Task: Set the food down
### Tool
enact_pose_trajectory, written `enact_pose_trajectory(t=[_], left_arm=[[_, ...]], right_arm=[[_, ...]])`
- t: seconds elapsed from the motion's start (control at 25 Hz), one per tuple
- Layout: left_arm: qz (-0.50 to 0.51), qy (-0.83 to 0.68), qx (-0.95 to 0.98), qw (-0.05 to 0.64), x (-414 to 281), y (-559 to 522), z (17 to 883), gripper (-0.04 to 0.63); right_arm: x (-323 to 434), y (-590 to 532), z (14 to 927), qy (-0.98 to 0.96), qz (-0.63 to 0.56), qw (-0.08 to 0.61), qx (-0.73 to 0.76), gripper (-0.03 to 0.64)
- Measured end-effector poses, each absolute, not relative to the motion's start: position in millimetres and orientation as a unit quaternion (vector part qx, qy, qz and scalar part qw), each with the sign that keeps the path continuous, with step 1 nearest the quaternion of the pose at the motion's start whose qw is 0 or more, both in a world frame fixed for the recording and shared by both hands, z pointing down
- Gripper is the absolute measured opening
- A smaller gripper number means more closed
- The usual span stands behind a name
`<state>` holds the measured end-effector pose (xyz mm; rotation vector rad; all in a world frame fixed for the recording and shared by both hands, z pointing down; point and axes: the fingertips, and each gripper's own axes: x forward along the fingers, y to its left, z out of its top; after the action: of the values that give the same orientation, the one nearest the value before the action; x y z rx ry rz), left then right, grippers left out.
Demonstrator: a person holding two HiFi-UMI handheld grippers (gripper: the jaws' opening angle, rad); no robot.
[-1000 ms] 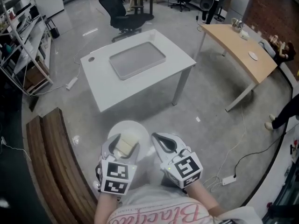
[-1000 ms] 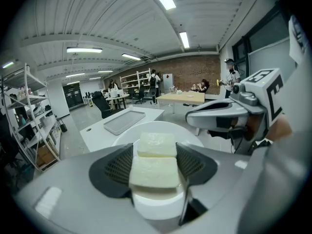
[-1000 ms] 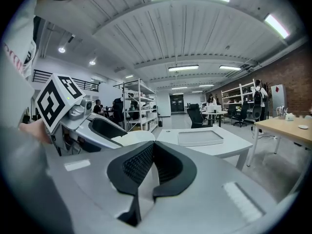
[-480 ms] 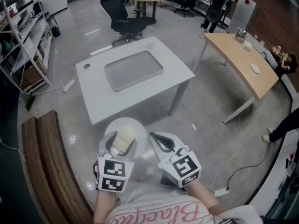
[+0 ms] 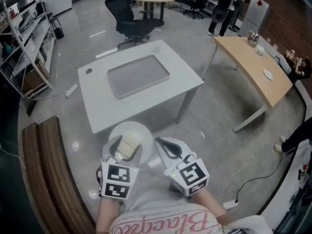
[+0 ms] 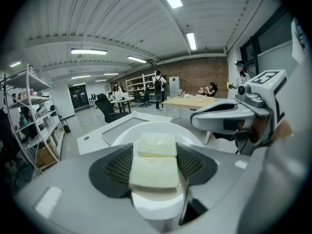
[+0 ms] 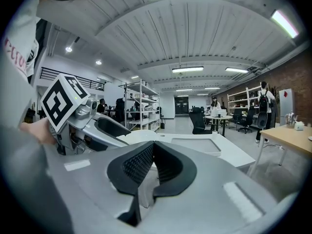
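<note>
Left gripper [image 5: 127,149]: jaws set wide and clamped on the food [image 6: 156,164], two pale blocks lying end to end between the pads, with a white plate [image 5: 142,130] right under them, all held in the air over the grey floor [image 5: 214,111]. Right gripper [image 5: 162,143]: just beside it, jaws closed together, nothing between them. White bench [image 5: 97,104] with a grey tray [image 5: 138,75] stands ahead, well apart from the food.

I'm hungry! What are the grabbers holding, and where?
Left gripper squeezes the pale food block by its two sides, over a white plate. Right gripper holds nothing.
</note>
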<state>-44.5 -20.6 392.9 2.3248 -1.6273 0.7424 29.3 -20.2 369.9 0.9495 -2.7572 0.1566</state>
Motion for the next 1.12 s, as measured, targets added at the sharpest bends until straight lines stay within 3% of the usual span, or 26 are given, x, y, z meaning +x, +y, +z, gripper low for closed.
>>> enact_pose_trajectory(t=[1.12], left_arm=[[0.253, -0.542, 0.793, 0.114, -48, -122, 404, 0.273]], right_arm=[[24, -112, 373, -0.939, 0.047, 0.115, 0.321, 0.002]])
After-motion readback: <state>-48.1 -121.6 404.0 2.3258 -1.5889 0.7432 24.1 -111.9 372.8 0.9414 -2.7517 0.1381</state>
